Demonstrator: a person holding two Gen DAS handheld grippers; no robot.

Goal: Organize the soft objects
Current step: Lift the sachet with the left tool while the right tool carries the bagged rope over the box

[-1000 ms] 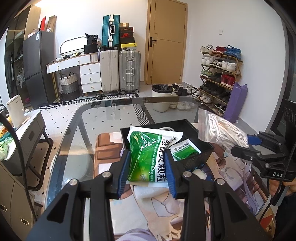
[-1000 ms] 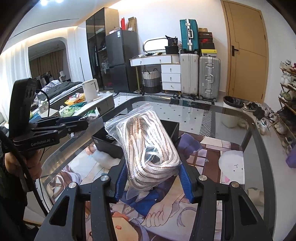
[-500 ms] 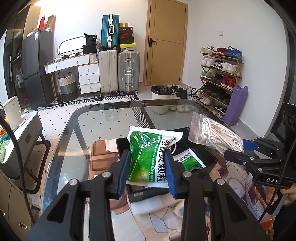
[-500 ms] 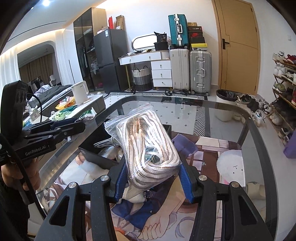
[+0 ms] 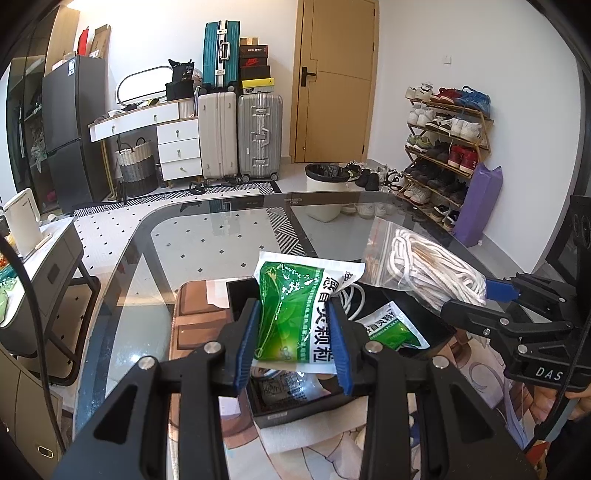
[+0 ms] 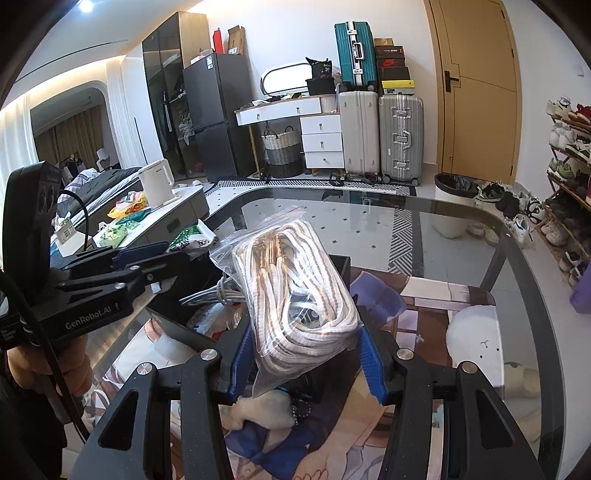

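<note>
Above black tray [image 5: 436, 317]: left gripper [image 5: 295, 343] ("GenRobot.AI") clamps green sachet [image 5: 291, 314]; right gripper [image 6: 308, 363] ("DAS") clamps bagged rope [image 6: 295, 291].

The room is bright and the pictures are sharp. A ceiling light [image 6: 85, 5] shines at the top. The glass table [image 5: 221, 236] shows reflections. Edges bend round, with black corners.

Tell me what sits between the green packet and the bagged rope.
In the left wrist view, a smaller green packet and white cable in the black tray.
</note>
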